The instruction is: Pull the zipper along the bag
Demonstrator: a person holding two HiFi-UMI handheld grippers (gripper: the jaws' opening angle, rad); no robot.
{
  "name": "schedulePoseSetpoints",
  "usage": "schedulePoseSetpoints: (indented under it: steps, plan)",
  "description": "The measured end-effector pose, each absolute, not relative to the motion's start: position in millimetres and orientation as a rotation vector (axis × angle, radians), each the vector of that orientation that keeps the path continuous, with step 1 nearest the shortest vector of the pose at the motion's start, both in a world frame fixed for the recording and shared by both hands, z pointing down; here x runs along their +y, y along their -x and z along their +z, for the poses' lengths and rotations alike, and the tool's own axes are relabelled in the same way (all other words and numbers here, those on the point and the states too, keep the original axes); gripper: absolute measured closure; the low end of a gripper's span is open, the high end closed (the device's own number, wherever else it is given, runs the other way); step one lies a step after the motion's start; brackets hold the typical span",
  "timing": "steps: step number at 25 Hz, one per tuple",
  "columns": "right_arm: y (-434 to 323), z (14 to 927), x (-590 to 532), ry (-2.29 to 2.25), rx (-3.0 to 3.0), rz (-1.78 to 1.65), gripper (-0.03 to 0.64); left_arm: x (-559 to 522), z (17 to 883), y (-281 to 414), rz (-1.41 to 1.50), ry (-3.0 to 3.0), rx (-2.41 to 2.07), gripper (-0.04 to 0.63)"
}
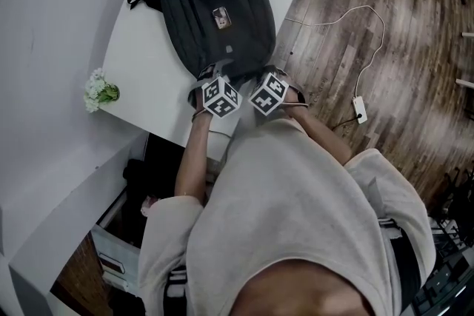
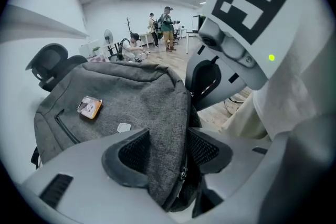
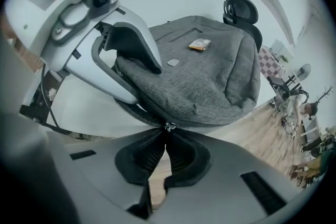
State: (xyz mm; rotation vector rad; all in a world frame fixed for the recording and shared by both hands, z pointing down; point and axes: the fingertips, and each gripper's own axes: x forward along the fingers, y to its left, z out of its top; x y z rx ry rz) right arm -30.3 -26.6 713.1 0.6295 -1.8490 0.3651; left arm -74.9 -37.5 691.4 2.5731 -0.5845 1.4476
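Note:
A dark grey backpack (image 1: 215,4) lies flat on the white table (image 1: 141,63), with an orange tag (image 1: 221,17) on its front. Both grippers sit side by side at the bag's near end. My left gripper (image 2: 167,152) has a fold of the bag's edge (image 2: 168,128) filling the gap between its wide-set pads. My right gripper (image 3: 165,139) is shut, and the small metal zipper pull (image 3: 167,126) is pinched at its fingertips, right at the bag's rim (image 3: 210,113). In the right gripper view the left gripper (image 3: 131,60) clamps the bag just left of the pull.
A small bunch of white flowers (image 1: 98,90) sits at the table's left edge. A white cable with an adapter (image 1: 360,109) lies on the wooden floor to the right. An office chair's headrest (image 3: 240,8) rises behind the bag. People stand far off in the room (image 2: 165,29).

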Motion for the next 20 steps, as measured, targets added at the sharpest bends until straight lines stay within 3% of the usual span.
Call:
schedulePoseSetpoints:
  steps: [9, 17, 20]
  plan:
    - [29, 709, -29, -0.593, -1.882, 0.375, 0.597, -12, 670, 127, 1.556, -2.634, -0.631, 0.311]
    - [25, 710, -32, -0.565, -1.895, 0.362, 0.598, -23, 680, 164, 1.970, -2.661, -0.511, 0.316]
    - [18, 709, -36, -0.573, -1.893, 0.360, 0.598, -21, 682, 153, 1.984, -2.670, -0.393, 0.363]
